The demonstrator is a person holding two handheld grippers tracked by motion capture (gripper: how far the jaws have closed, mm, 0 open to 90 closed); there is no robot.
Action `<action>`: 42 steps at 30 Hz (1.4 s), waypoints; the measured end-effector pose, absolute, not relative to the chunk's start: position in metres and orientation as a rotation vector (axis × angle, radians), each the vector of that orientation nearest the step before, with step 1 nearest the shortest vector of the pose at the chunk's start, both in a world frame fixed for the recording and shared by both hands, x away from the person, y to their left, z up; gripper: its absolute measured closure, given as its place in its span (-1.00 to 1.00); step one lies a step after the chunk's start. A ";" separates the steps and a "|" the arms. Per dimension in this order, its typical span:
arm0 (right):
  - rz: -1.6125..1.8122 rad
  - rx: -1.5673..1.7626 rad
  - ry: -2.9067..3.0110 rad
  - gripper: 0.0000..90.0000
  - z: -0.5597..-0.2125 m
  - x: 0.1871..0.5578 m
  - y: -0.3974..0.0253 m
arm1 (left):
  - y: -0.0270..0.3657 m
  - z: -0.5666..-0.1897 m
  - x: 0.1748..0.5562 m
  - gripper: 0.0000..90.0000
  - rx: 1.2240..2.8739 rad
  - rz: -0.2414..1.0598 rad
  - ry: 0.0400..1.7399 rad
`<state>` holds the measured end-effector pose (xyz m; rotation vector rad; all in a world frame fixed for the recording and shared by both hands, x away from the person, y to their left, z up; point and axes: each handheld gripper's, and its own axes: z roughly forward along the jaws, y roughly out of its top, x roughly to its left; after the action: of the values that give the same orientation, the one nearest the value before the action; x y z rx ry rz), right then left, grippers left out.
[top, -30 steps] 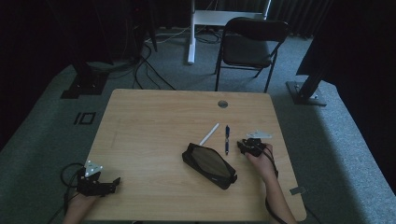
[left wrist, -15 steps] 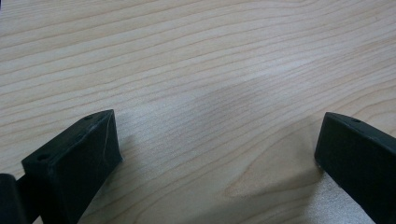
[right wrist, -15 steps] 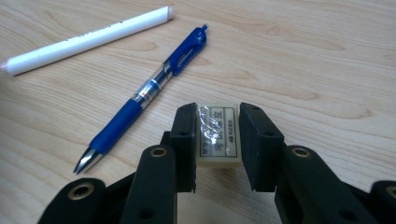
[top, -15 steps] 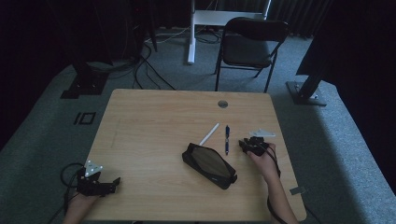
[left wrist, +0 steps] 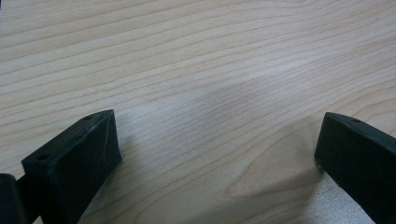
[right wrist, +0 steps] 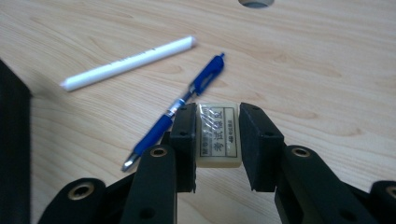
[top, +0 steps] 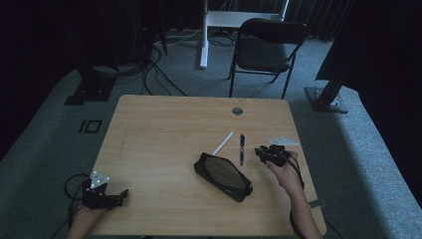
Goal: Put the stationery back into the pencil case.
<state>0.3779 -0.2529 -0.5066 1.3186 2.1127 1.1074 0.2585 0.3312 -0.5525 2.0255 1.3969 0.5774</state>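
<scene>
Step in hand: right gripper (right wrist: pixel 217 140) jaws pinching eraser (right wrist: pixel 218 135) by its 2 sides, near counter (top: pixel 164 129) right edge, beside blue pen (right wrist: pixel 180 107).

Left gripper (top: pixel 107 191) idle at front-left corner, jaws spread.

Next, likely: lift eraser, carry to black pencil case (top: pixel 222 175), release inside.
</scene>
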 end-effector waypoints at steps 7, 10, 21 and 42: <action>1.132 1.272 2.131 0.52 -0.493 0.371 -0.246 | 0.331 -0.552 0.259 -1.00 2.025 0.577 1.397; 1.141 1.257 2.140 0.52 -0.489 0.369 -0.243 | 0.331 -0.552 0.259 -1.00 2.025 0.577 1.397; 1.210 1.199 2.169 0.52 -0.471 0.360 -0.232 | 0.331 -0.552 0.259 -1.00 2.025 0.577 1.397; 1.301 1.035 2.245 0.52 -0.448 0.342 -0.199 | 0.331 -0.552 0.259 -1.00 2.026 0.577 1.397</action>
<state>0.3419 -0.1988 -0.4477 1.0353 2.2454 1.3010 0.2585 0.3312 -0.5525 2.0256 1.3967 0.5774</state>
